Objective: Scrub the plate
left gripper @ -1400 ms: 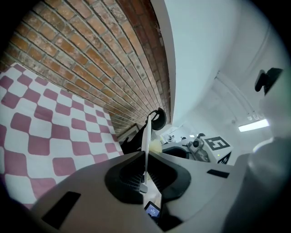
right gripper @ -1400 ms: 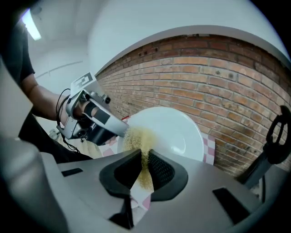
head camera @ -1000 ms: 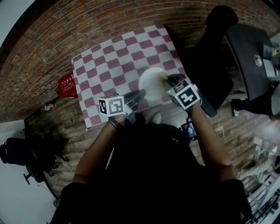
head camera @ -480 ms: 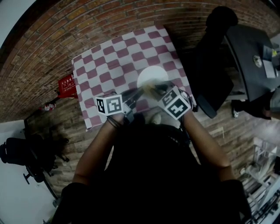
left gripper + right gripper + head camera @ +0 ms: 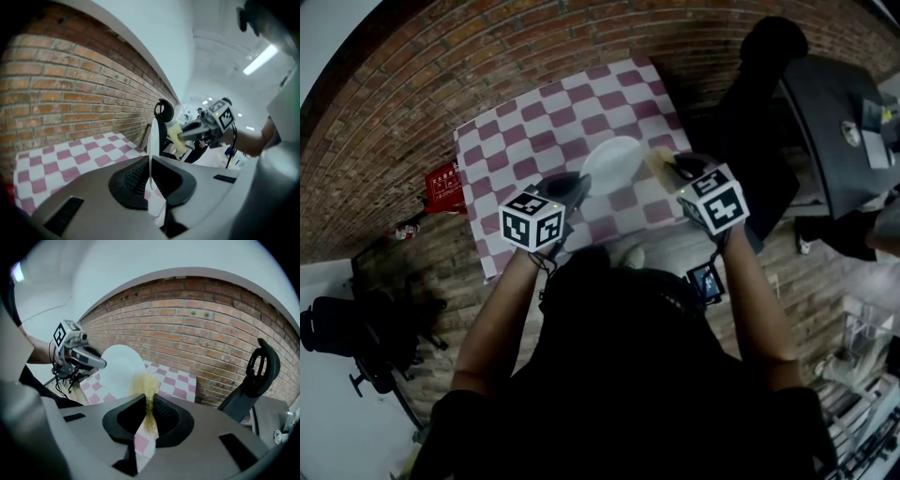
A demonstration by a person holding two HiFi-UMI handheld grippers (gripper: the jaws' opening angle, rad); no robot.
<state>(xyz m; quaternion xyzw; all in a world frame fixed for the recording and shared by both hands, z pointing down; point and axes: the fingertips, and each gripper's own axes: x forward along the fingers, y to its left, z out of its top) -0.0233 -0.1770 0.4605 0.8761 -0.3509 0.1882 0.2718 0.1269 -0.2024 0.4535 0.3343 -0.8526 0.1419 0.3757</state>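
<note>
Plate [image 5: 612,164]: one, white, tilted, lifted over checkered tablecloth [image 5: 534,131]. Rim pinched in left gripper [image 5: 581,184], whose jaws have just squeezed tighter on it. Right gripper [image 5: 671,167] clamped on one yellow sponge [image 5: 659,160], just beside plate's right edge; contact unclear. One black office chair [image 5: 257,373] beyond table.

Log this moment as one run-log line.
left tongs: shut on plate rim, just tightened | right tongs: shut on sponge | plate: in air over checked cloth, tilted | sponge: beside plate, contact unclear
</note>
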